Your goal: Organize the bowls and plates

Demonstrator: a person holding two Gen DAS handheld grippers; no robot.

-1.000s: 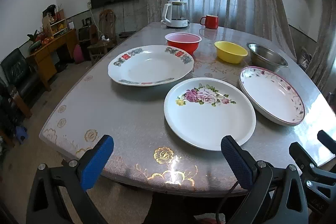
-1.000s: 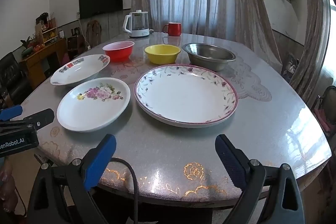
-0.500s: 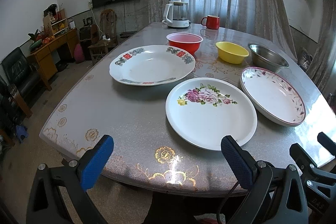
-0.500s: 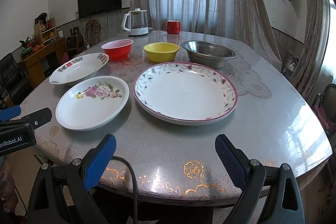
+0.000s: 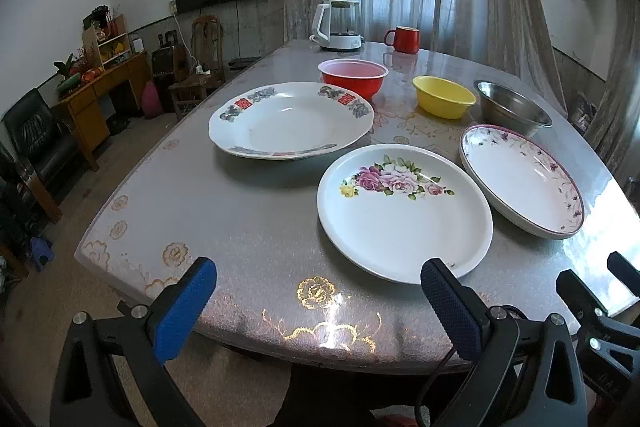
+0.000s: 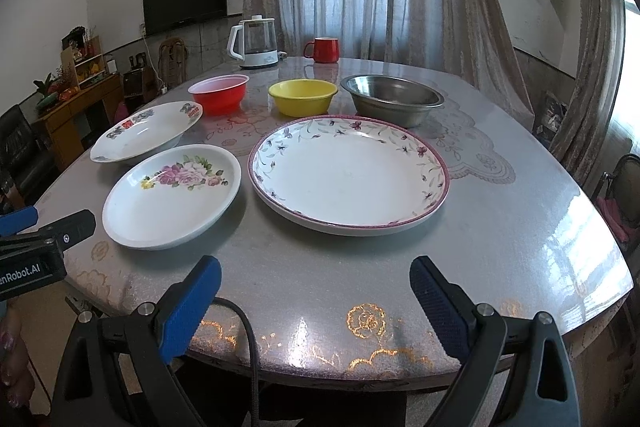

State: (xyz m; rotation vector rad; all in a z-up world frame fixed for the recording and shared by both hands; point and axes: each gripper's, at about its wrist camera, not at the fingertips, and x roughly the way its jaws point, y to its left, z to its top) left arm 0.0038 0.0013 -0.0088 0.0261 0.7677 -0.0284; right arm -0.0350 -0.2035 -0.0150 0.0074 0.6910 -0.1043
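Left gripper (image 5: 318,297) spread wide, empty, rose plate (image 5: 404,211) just ahead of its right finger; right gripper (image 6: 316,291) likewise spread, empty, pink-rimmed plate (image 6: 348,171) straight ahead on the table (image 6: 500,227), apart from both fingers.

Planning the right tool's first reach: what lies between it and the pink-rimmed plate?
Only bare table. In the right wrist view, nothing sits between the open right tool and the pink-rimmed plate.

The left claw (image 6: 40,247) body reads "enRobot.AI", its start cut off.
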